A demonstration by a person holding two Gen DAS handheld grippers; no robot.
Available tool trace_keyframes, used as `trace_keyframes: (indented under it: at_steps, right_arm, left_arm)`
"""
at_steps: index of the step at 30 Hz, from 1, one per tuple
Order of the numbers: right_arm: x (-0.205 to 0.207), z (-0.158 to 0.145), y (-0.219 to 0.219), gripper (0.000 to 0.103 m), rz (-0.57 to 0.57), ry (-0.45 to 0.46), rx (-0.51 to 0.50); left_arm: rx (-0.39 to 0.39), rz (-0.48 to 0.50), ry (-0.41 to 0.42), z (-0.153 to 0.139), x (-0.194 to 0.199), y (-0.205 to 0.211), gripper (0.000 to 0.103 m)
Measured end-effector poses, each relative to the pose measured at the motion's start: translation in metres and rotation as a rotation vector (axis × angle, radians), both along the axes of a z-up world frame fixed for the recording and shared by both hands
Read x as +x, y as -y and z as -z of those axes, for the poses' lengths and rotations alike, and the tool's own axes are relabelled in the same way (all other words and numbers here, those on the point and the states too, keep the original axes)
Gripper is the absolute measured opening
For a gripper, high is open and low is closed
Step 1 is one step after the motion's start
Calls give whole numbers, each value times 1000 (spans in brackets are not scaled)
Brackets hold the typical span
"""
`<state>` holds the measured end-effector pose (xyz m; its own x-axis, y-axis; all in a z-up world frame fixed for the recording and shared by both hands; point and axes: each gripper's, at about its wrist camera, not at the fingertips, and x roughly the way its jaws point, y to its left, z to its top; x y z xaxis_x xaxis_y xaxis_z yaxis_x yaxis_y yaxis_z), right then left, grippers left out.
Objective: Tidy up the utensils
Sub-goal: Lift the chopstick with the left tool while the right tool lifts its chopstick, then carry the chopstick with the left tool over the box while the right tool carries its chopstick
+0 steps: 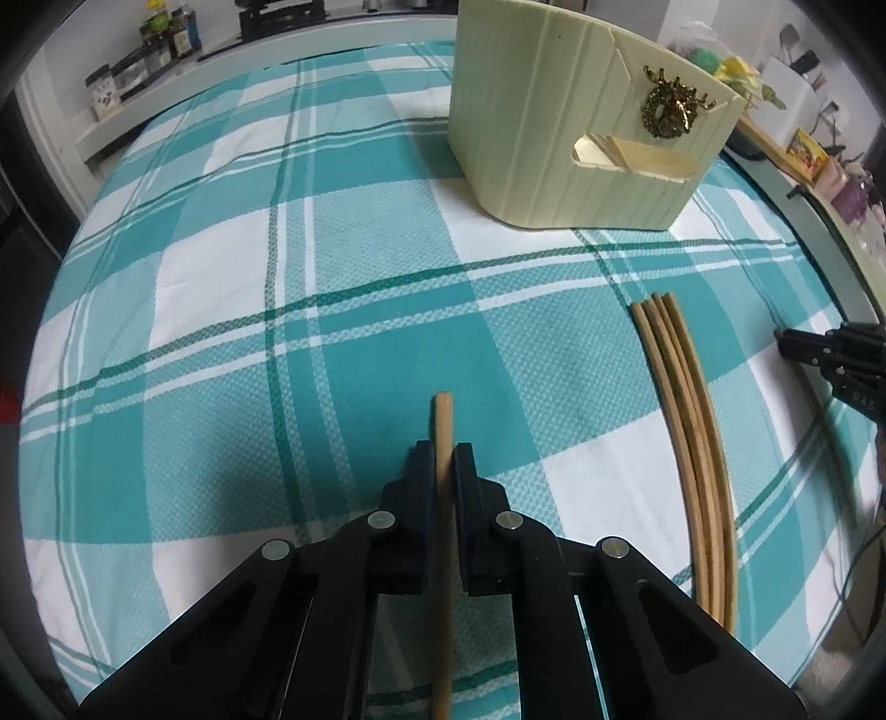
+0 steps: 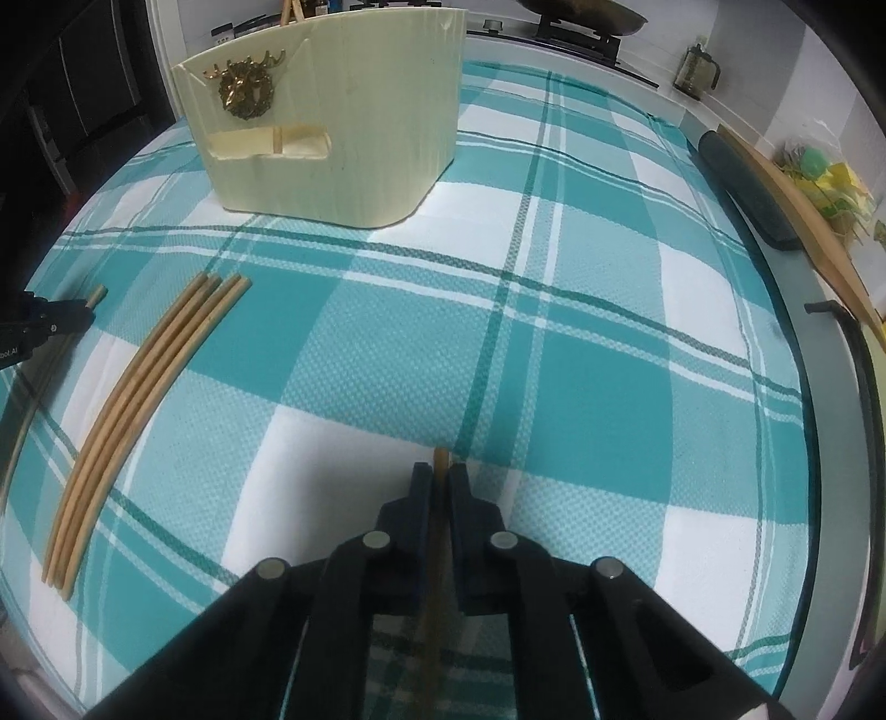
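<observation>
My left gripper [image 1: 443, 450] is shut on a single wooden chopstick [image 1: 443, 415], whose tip pokes out just past the pads above the teal plaid cloth [image 1: 277, 277]. My right gripper [image 2: 440, 471] is likewise shut on another chopstick [image 2: 440, 457], with only a short tip showing. Several loose chopsticks [image 1: 686, 421] [image 2: 144, 410] lie side by side on the cloth between the two grippers. A cream ribbed utensil holder [image 1: 554, 127] [image 2: 343, 122] with a gold ornament stands upright at the far side. Each wrist view catches the other gripper at its edge: the right gripper [image 1: 781, 338] and the left gripper [image 2: 86, 318].
Bottles and jars [image 1: 160, 39] line a shelf beyond the cloth at the back left. In the right wrist view a dark rolled item [image 2: 747, 188] and a wooden board [image 2: 803, 221] lie along the table's right edge, with a glass jar [image 2: 695, 69] behind.
</observation>
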<state>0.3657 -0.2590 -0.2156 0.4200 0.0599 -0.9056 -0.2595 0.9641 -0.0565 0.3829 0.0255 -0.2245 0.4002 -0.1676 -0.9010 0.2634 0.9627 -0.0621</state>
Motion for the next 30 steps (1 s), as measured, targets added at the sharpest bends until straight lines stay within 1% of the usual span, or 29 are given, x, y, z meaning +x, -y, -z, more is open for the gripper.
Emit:
trace_keyframes:
  at_steps: [2, 4, 7, 8, 12, 15, 19, 22, 24, 26, 30]
  right_arm:
    - [5, -2, 0, 6, 13, 2, 20]
    - [8, -6, 3, 6, 27, 18, 81]
    - [5, -21, 8, 6, 45, 61, 172]
    - [1, -30, 8, 6, 42, 86, 197]
    - [-14, -67, 4, 6, 20, 172, 236]
    - [-30, -101, 2, 6, 2, 250, 258]
    - [-51, -141, 1, 5, -13, 350, 286]
    - [-65, -165, 1, 5, -22, 408, 301]
    - [-73, -176, 0, 5, -27, 438, 305]
    - [-80, -184, -1, 5, -32, 462, 309]
    - [-92, -195, -6, 5, -46, 505, 302]
  left_arm:
    - [-15, -13, 11, -2, -1, 0, 5]
    - [-48, -33, 40, -12, -6, -3, 4]
    - [-86, -53, 111, -39, -17, -9, 4]
    - [-97, -54, 132, -49, -20, -10, 4]
    - [-133, -41, 249, -98, -43, -14, 5]
    - [-164, -36, 341, -135, -63, -19, 5]
    - [-201, -39, 423, -167, -84, -26, 5]
    - [-226, -44, 462, -180, -95, -30, 5]
    - [-239, -47, 483, -185, -102, -30, 5]
    - [-258, -53, 508, -189, -107, -32, 5]
    - [-277, -63, 517, -191, -112, -33, 5]
